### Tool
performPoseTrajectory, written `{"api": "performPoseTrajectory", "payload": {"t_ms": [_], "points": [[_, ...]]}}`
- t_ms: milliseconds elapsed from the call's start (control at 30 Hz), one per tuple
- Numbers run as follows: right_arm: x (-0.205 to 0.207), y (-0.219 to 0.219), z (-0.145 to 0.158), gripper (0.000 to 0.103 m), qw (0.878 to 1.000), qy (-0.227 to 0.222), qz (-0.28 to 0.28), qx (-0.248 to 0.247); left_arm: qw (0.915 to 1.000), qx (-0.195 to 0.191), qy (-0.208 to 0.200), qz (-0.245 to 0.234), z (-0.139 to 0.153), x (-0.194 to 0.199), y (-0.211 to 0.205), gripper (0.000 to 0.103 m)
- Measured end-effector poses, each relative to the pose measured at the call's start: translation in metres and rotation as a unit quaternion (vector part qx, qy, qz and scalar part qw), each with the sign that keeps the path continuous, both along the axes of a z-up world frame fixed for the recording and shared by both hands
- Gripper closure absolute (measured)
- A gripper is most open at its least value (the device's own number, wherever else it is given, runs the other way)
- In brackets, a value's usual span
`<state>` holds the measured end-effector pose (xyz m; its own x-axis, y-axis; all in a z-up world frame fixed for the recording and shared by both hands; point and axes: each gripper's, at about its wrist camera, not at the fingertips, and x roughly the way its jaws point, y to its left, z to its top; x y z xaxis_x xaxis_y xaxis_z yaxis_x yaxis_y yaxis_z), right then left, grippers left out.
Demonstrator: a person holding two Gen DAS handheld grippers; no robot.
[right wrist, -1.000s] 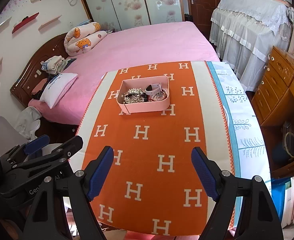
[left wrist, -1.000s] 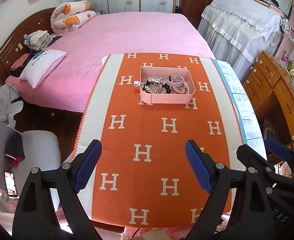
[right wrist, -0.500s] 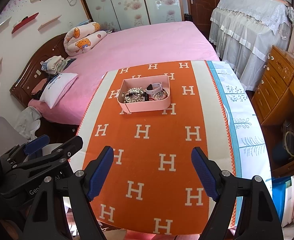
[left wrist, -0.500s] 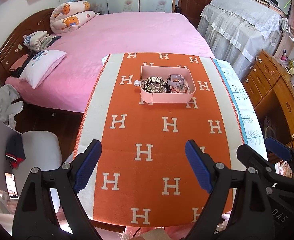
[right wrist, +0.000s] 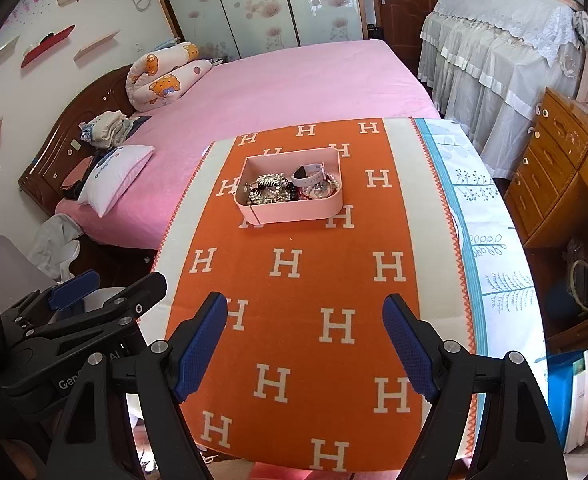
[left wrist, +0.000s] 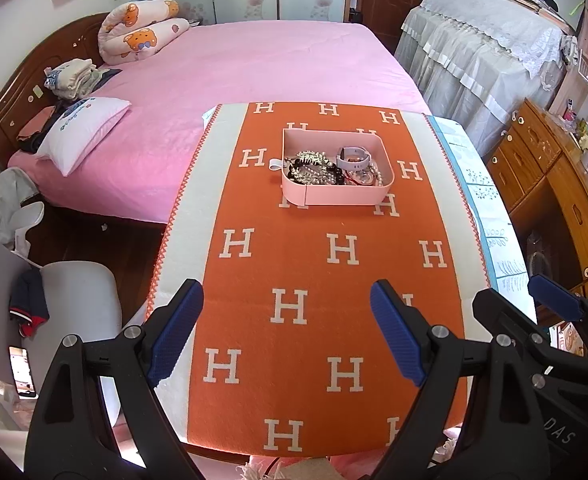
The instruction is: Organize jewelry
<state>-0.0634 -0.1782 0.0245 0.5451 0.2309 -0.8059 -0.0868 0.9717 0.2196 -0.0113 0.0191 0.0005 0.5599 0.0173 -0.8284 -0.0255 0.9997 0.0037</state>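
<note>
jewelry (left wrist: 326, 168) sits heaped in a pink tray (left wrist: 336, 196) at the upper middle of my left view, on the far half of the surface (left wrist: 314, 272), which is covered by an orange cloth with white h marks. in the heap i can pick out a pale watch (left wrist: 354, 157) toward the right, dark beads (left wrist: 296, 170) toward the left, a silvery piece (left wrist: 312, 158) and a short run of pearls (left wrist: 379, 178) by the right wall. a small white tab (left wrist: 276, 164) sticks out of the tray's left side.

my left gripper (left wrist: 286, 336) hangs over the near end of the cloth in the lower part of the frame, its blue-padded fingers (left wrist: 176, 332) spread wide with nothing between them, well short of the tray. my right gripper (right wrist: 304, 344) is the same in its own view: fingers (right wrist: 200, 346) released and spread, empty, low in the frame, with the tray (right wrist: 294, 208) above centre. the left gripper shows at the lower left of the right view, beside the surface's edge.

a pink bed (left wrist: 254, 72) fills the upper left behind the surface, and a wooden dresser (left wrist: 554, 184) stands at the right.
</note>
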Motion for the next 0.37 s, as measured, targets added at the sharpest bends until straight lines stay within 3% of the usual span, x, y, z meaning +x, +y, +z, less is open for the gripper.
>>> {"api": "performPoseTrajectory", "payload": {"t_ms": [367], "points": [[0.021,0.001,-0.006,0.022,1.0,0.011,0.009,0.001,0.9999,-0.001,0.008,0.008,-0.005,0.017,0.0,0.019]]}}
